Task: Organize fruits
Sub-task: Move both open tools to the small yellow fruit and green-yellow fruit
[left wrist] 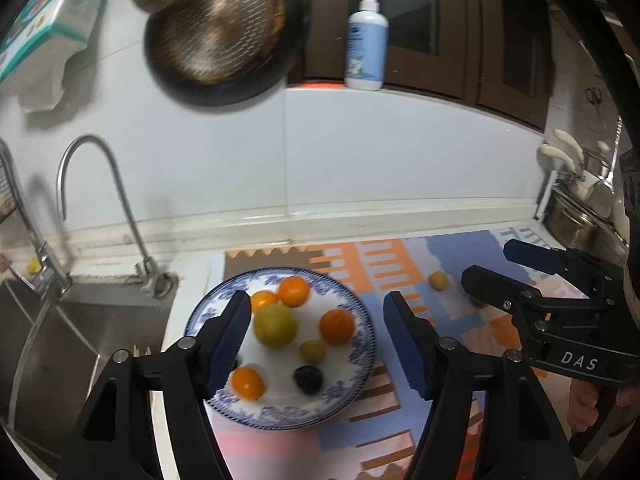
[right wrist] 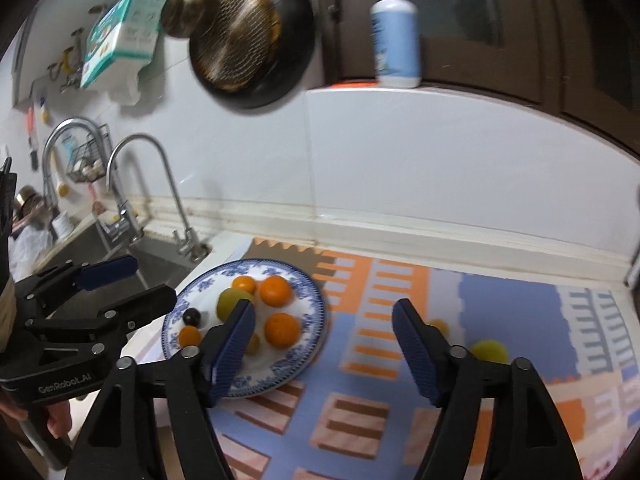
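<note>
A white counter [right wrist: 224, 248] carries a patterned mat [right wrist: 360, 392]; on it sit a blue-rimmed plate [right wrist: 280, 372] and two loose yellow-green fruits [right wrist: 488, 350].

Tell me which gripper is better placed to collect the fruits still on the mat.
Probably the right gripper: open and empty, with both loose yellow-green fruits just ahead. The left gripper hangs over the plate.

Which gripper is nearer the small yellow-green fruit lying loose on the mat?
Right. The right gripper hangs open just beside the small yellow-green fruit on the patterned mat. The left gripper is open over the blue-and-white plate, near the sink.
</note>
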The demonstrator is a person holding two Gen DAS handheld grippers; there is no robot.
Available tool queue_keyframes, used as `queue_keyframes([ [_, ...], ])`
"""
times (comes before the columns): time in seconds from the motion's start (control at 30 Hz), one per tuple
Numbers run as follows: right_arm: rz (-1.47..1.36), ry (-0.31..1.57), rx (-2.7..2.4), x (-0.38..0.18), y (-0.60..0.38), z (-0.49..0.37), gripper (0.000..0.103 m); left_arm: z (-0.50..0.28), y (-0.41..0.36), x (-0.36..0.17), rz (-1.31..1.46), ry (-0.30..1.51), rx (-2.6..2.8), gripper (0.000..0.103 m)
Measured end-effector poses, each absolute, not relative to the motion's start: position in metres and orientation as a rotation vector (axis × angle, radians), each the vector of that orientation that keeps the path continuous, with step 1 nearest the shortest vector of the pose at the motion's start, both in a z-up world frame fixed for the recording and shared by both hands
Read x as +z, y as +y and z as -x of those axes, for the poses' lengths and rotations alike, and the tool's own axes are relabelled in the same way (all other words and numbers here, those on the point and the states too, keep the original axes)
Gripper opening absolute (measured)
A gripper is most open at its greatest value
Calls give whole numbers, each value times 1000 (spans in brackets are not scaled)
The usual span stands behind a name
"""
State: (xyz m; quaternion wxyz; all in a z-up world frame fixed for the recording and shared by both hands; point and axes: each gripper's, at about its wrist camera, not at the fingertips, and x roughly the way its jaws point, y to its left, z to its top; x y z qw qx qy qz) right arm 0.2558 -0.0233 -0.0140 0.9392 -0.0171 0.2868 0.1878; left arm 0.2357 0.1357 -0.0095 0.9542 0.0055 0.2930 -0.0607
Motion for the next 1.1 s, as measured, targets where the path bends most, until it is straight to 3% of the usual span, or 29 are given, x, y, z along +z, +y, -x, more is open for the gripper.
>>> queue_keyframes([
  [0.63, -26, 562, 115, -9, -108, -239, 72, -270, 55, -12, -132, 555, -371, 75],
  [1.1, -7, 642, 49, -44, -138, -257, 72, -313, 3, -46, -337, 587, -534, 75],
])
